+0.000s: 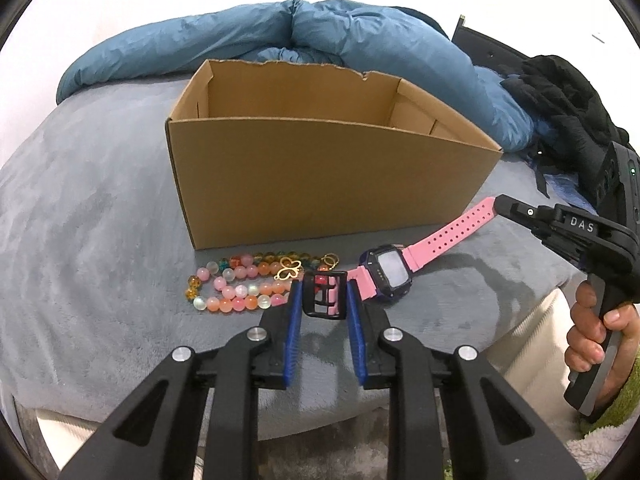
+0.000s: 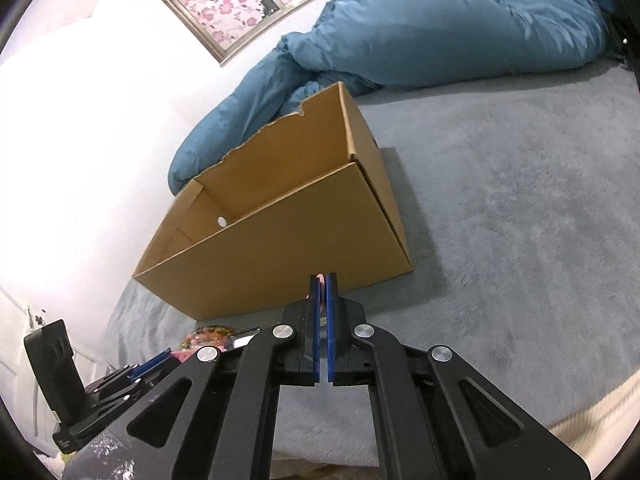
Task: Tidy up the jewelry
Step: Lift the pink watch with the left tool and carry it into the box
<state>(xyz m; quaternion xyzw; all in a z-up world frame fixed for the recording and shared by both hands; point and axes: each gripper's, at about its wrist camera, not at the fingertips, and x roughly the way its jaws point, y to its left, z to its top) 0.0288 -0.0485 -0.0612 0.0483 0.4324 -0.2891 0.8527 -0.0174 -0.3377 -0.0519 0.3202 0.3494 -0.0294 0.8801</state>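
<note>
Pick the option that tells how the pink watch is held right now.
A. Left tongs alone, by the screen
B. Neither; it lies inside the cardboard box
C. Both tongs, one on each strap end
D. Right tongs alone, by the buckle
C: the left tongs clamp the buckle end of the pink watch, while the right tongs pinch the holed strap's tip.

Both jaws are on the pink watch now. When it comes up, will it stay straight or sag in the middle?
The pink-strapped watch with the dark case will probably sag: its perforated strap looks like soft rubber. The case sits between the left gripper on the buckle end and the right gripper on the strap tip, so it should hang lowest. It looks light.
</note>
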